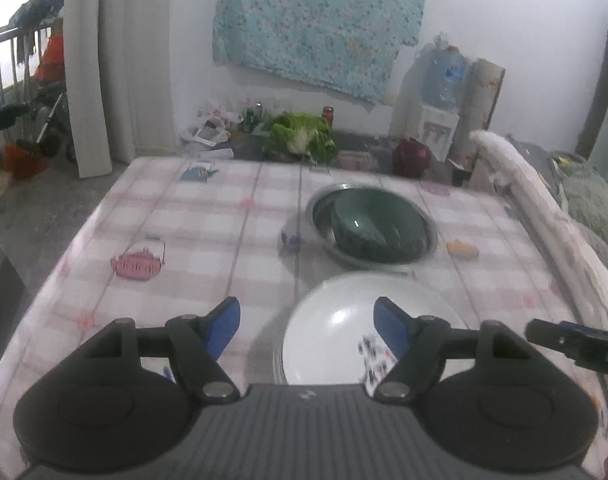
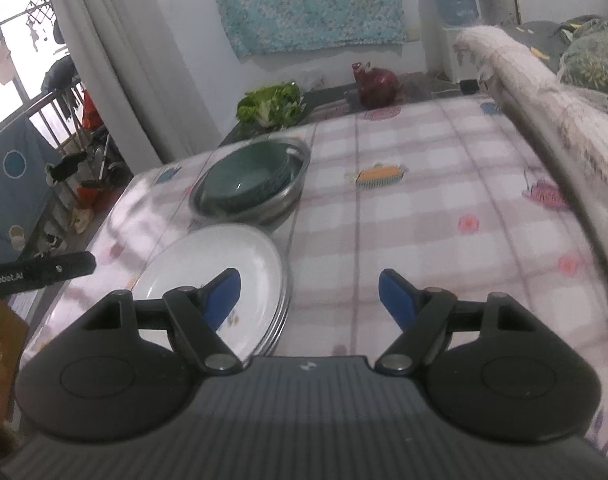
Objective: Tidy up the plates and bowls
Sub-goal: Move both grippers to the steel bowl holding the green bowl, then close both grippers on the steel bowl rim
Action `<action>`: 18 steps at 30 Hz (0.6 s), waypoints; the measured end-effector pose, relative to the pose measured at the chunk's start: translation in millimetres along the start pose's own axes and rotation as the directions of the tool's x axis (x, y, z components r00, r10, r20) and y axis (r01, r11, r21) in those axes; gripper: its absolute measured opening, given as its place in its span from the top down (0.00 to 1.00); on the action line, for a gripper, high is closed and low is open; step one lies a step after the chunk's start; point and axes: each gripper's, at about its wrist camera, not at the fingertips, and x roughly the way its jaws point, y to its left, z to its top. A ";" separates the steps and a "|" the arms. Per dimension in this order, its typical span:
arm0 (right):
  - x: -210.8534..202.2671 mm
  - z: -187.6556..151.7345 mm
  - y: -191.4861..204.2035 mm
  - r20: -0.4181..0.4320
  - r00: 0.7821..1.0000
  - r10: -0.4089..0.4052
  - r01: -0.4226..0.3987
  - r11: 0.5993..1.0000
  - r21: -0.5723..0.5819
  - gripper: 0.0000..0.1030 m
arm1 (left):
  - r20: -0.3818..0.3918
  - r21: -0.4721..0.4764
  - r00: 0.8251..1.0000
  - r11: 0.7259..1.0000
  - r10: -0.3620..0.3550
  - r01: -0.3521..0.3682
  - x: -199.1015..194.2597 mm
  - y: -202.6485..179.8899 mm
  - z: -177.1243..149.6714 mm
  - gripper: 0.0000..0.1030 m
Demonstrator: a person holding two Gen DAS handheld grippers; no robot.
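Left wrist view: the left gripper (image 1: 307, 326) is hovering with its blue fingers (image 1: 224, 326) spread wide and gripping nothing. Below it, a stack of white plates (image 1: 336, 336) is sitting on the checked tablecloth (image 1: 184, 224); a printed pattern on the top plate's near right part is showing clearly only in this view. Just beyond the stack, a metal basin (image 1: 428, 246) is holding dark green bowls (image 1: 378, 226). A black bar of the right gripper (image 1: 576, 342) is entering at the right edge. A cabbage (image 1: 304, 134) and a water dispenser (image 1: 438, 128) are standing behind the table.

Right wrist view: the right gripper (image 2: 309, 300) is hanging over bare cloth with its fingers (image 2: 396, 300) apart and empty. The plate stack (image 2: 208, 280) is lying to its left, and here its layered rims are showing at the edge. The basin (image 2: 280, 200) with green bowls (image 2: 244, 178) is sitting just beyond the stack. The left gripper's (image 2: 40, 270) bar is showing at the left edge. A fuzzy white-draped rail (image 2: 544, 104) is bordering the table on the right.
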 end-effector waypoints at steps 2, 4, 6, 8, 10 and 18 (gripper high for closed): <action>8.7 13.1 -3.4 0.005 1.000 0.006 -0.006 1.000 0.000 0.26 | 0.004 -0.017 1.000 1.000 -0.006 0.006 12.0 3.5 11.1 0.27; 19.5 26.1 -6.2 0.007 1.000 0.008 -0.008 1.000 0.000 0.26 | -0.010 -0.027 1.000 1.000 -0.009 0.009 29.2 5.5 21.7 0.29; 33.2 38.8 -8.6 0.005 1.000 0.016 -0.016 1.000 0.002 0.26 | -0.032 -0.040 0.999 0.999 -0.013 0.012 48.5 8.3 31.3 0.33; 49.5 52.2 -11.7 0.000 1.000 0.022 -0.022 1.000 0.006 0.26 | -0.052 -0.054 0.999 0.998 -0.013 0.010 68.5 10.6 40.5 0.38; 68.0 66.6 -14.9 -0.005 0.999 0.035 -0.035 0.999 0.009 0.26 | -0.065 -0.058 0.998 0.998 -0.012 0.008 87.5 11.6 49.7 0.46; 145.3 108.4 -19.9 -0.049 0.996 0.078 -0.077 0.997 0.025 0.43 | -0.110 -0.053 0.992 0.997 -0.067 0.061 147.2 7.2 77.9 0.65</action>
